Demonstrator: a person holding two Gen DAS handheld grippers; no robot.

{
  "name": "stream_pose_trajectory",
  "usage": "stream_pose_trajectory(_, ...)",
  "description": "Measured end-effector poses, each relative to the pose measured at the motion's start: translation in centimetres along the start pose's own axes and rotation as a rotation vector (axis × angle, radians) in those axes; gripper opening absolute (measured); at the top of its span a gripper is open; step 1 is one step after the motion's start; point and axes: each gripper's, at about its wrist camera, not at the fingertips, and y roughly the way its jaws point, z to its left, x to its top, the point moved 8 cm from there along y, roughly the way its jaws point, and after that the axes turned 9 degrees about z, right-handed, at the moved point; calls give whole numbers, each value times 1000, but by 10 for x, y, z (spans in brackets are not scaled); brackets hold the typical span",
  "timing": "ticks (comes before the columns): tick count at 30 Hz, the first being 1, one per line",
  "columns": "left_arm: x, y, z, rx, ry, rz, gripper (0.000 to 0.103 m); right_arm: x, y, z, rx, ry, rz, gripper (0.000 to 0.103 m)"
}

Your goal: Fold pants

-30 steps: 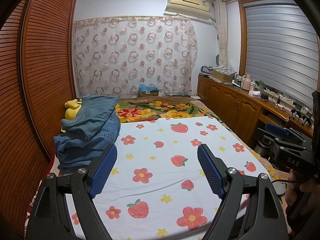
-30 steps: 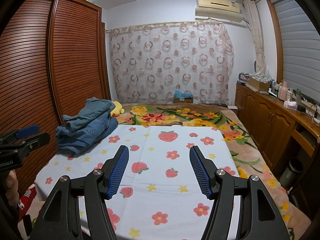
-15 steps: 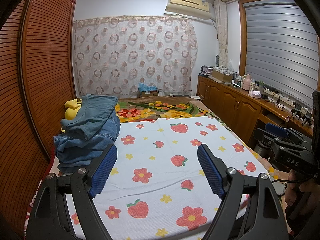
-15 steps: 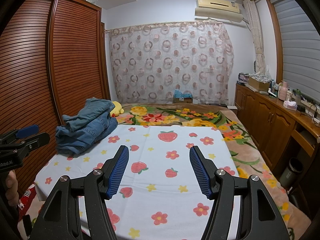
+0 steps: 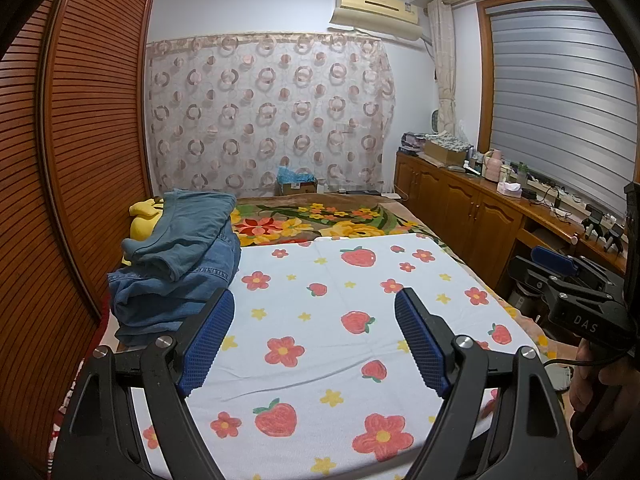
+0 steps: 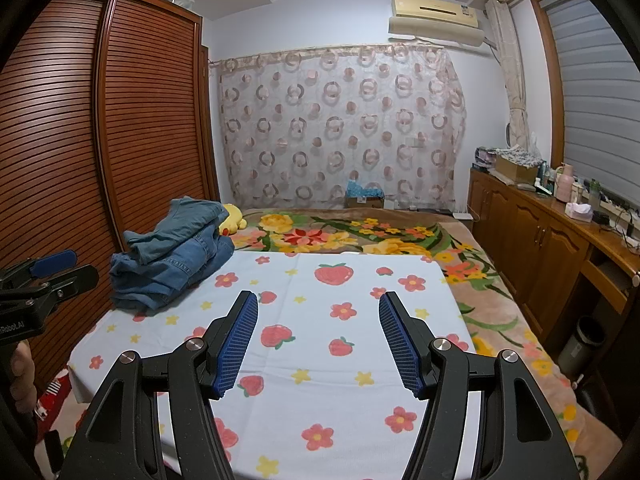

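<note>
A heap of blue denim pants [image 5: 176,264] [image 6: 172,256] lies at the left edge of the bed, on a white sheet printed with strawberries and flowers [image 5: 344,300] [image 6: 344,364]. My left gripper [image 5: 314,312] hovers over the sheet's near end, open, its blue pads empty; the heap is just beyond its left finger. My right gripper [image 6: 318,316] also stands open and empty over the sheet, with the heap further off to its left. Each gripper shows at the other view's edge, held by a hand.
A louvred wooden wardrobe [image 5: 80,160] runs along the bed's left side. A yellow plush toy [image 6: 234,218] lies behind the heap. A floral blanket [image 6: 360,236] covers the far bed. Wooden cabinets [image 6: 552,240] with clutter line the right wall; a bin [image 6: 580,340] stands on the floor.
</note>
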Motion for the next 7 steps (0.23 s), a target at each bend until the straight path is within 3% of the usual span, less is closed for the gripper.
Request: stream_pose_trajectory(7, 0, 0, 0, 0, 0, 1, 83, 0, 0, 0, -1, 0, -1, 65)
